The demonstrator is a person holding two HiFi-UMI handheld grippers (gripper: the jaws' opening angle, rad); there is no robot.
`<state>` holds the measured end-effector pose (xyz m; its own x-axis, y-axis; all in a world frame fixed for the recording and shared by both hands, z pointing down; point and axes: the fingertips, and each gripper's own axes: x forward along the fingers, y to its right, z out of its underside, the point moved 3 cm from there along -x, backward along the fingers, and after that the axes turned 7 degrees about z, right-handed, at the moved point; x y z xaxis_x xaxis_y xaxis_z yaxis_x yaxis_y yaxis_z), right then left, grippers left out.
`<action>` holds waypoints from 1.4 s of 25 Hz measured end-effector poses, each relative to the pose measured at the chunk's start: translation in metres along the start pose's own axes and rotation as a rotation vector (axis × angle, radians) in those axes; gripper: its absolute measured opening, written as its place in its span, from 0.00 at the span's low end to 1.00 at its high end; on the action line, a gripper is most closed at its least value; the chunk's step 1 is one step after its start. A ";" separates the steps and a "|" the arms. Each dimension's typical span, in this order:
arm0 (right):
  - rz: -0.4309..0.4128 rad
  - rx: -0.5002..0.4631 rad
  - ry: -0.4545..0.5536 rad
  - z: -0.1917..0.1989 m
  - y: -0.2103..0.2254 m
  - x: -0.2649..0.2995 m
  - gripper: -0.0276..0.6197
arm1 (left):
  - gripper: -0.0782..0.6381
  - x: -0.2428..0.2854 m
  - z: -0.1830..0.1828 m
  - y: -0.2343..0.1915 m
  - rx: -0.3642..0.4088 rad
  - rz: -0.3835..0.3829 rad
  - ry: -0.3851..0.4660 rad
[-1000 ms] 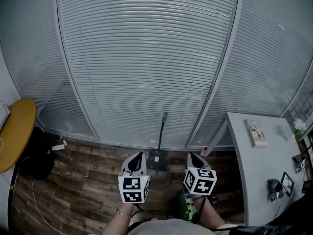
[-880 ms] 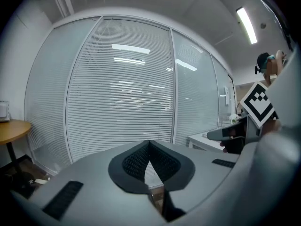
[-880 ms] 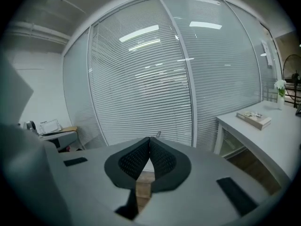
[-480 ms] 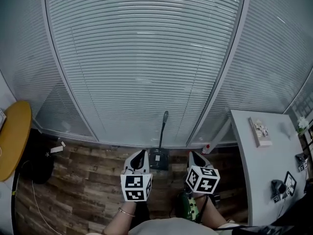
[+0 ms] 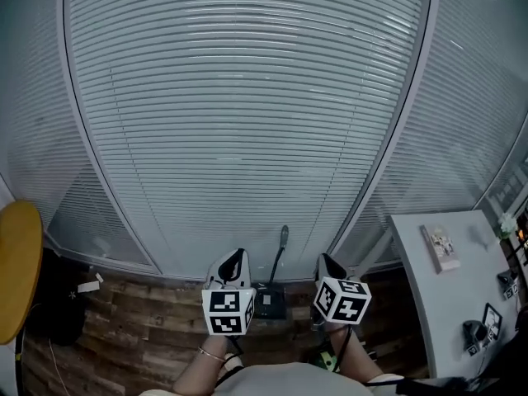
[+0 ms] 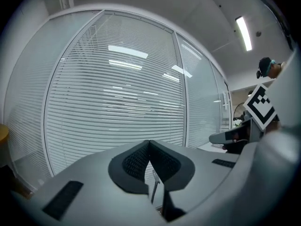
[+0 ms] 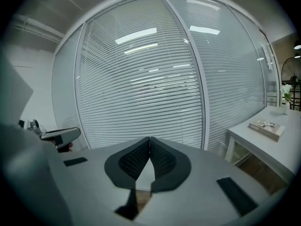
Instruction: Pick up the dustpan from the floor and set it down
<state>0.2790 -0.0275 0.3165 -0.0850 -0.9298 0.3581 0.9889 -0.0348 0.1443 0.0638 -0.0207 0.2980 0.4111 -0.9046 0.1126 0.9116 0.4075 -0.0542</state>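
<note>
Dustpan [image 5: 271,302] stands on the wood floor [image 5: 140,337] against the glass wall [image 5: 247,122], handle [image 5: 280,250] up, between both grippers. Left gripper [image 5: 234,262] and right gripper [image 5: 329,264] are closed, empty. Risk: closed jaws nudge the handle and topple it. White table [image 5: 437,304] crowds the right; dark bag [image 5: 58,304] sits left.

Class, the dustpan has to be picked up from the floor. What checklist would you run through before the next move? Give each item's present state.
1. Dustpan in sight: ok. It stands on the floor against the glass wall, handle up.
2. Left gripper empty: ok, jaws together on nothing.
3. Right gripper empty: ok, jaws together on nothing.
4. Jaws apart enough to take the handle: not ok, both are shut.
5. A gripper at the handle: not ok, both are short of it.
6. Floor just before the dustpan free: cannot tell, the grippers hide it.
</note>
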 end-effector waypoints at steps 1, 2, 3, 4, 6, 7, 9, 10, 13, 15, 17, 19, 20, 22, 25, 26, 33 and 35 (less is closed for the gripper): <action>0.002 0.000 0.008 -0.005 -0.005 0.007 0.09 | 0.13 0.005 -0.004 -0.009 0.004 0.000 0.005; 0.005 0.000 0.014 -0.009 -0.010 0.014 0.09 | 0.13 0.010 -0.007 -0.018 0.007 0.000 0.007; 0.009 0.000 0.016 -0.013 -0.014 0.022 0.09 | 0.13 0.015 -0.009 -0.026 0.010 0.002 0.007; 0.013 0.000 0.016 -0.015 -0.017 0.029 0.09 | 0.13 0.020 -0.009 -0.033 0.013 0.005 0.004; 0.023 -0.006 0.012 -0.018 -0.023 0.042 0.09 | 0.13 0.029 -0.008 -0.047 0.018 0.012 -0.007; 0.028 -0.010 0.012 -0.019 -0.025 0.048 0.09 | 0.13 0.033 -0.006 -0.054 0.020 0.012 -0.012; 0.038 -0.015 0.011 -0.019 -0.029 0.057 0.09 | 0.13 0.039 -0.001 -0.068 0.012 0.003 -0.024; 0.044 -0.013 0.007 -0.017 -0.029 0.061 0.09 | 0.13 0.043 0.003 -0.074 0.000 -0.002 -0.033; 0.056 -0.010 -0.025 -0.005 -0.023 0.074 0.09 | 0.13 0.052 0.019 -0.079 -0.029 -0.008 -0.071; 0.059 -0.009 -0.055 0.005 -0.017 0.086 0.09 | 0.13 0.058 0.029 -0.078 -0.024 -0.013 -0.099; 0.060 -0.002 -0.084 0.011 -0.013 0.095 0.09 | 0.13 0.062 0.035 -0.076 -0.027 -0.021 -0.122; 0.064 -0.005 -0.100 0.014 -0.008 0.100 0.09 | 0.13 0.065 0.038 -0.073 -0.030 -0.017 -0.131; 0.065 -0.008 -0.103 0.014 -0.006 0.103 0.09 | 0.13 0.068 0.039 -0.072 -0.027 -0.016 -0.131; 0.063 -0.008 -0.109 0.015 -0.003 0.111 0.09 | 0.13 0.074 0.044 -0.074 -0.032 -0.029 -0.132; 0.062 -0.010 -0.132 0.020 0.001 0.118 0.09 | 0.13 0.081 0.055 -0.072 -0.062 -0.038 -0.150; 0.062 -0.009 -0.142 0.023 0.002 0.119 0.09 | 0.13 0.082 0.060 -0.070 -0.064 -0.038 -0.160; 0.048 -0.015 -0.204 0.052 0.003 0.136 0.09 | 0.13 0.089 0.089 -0.072 -0.086 -0.057 -0.206; 0.041 -0.022 -0.222 0.064 0.002 0.140 0.09 | 0.13 0.092 0.098 -0.076 -0.088 -0.060 -0.222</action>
<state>0.2610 -0.1347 0.4259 -0.0667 -0.8273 0.5578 0.9943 -0.0088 0.1058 0.0325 -0.1225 0.4100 0.3554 -0.8732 0.3335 0.9347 0.3325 -0.1255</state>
